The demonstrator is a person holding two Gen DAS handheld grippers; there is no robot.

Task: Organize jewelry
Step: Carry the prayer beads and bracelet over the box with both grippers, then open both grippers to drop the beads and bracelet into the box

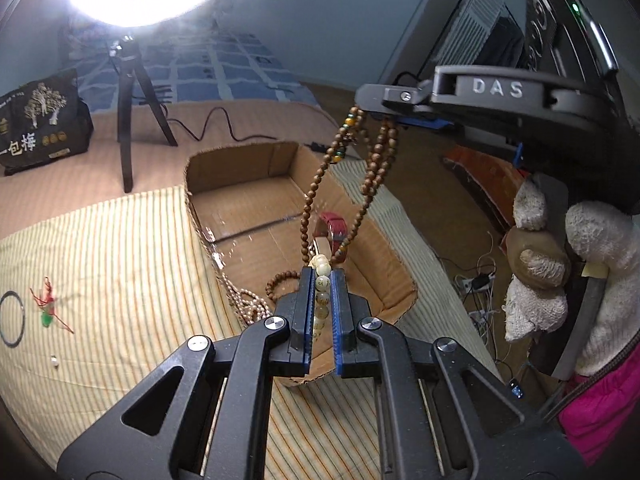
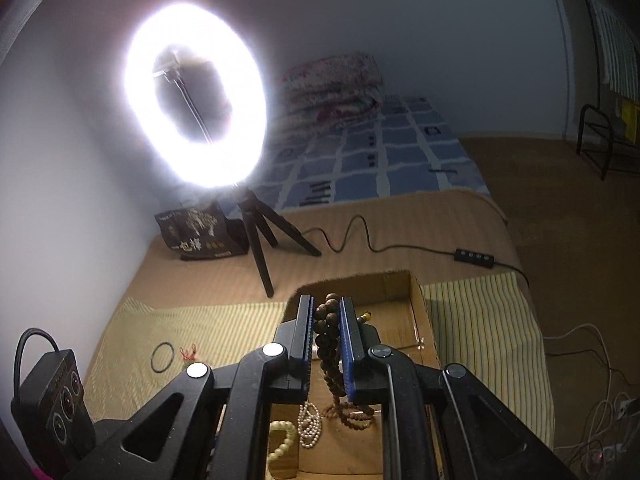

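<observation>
My left gripper (image 1: 322, 272) is shut on a bracelet of pale cream beads (image 1: 323, 292), held over the near end of an open cardboard box (image 1: 256, 160). Higher up at the right, my right gripper (image 1: 372, 100) is shut on a long brown wooden bead necklace (image 1: 312, 196), whose loops hang down over the box. In the right wrist view the same gripper (image 2: 326, 300) clamps the brown beads (image 2: 326, 332) above the box (image 2: 416, 292). Inside the box lie a red watch strap (image 1: 332, 226), a pearl strand (image 1: 240, 298) and a small brown bead bracelet (image 1: 280, 284).
On the striped cloth (image 1: 120, 264) left of the box lie a black ring (image 1: 12, 316), a red cord with a green pendant (image 1: 48, 308) and a tiny white piece (image 1: 54, 360). A ring light on a tripod (image 2: 196, 100), its cable (image 2: 360, 236) and a black bag (image 1: 40, 120) stand behind.
</observation>
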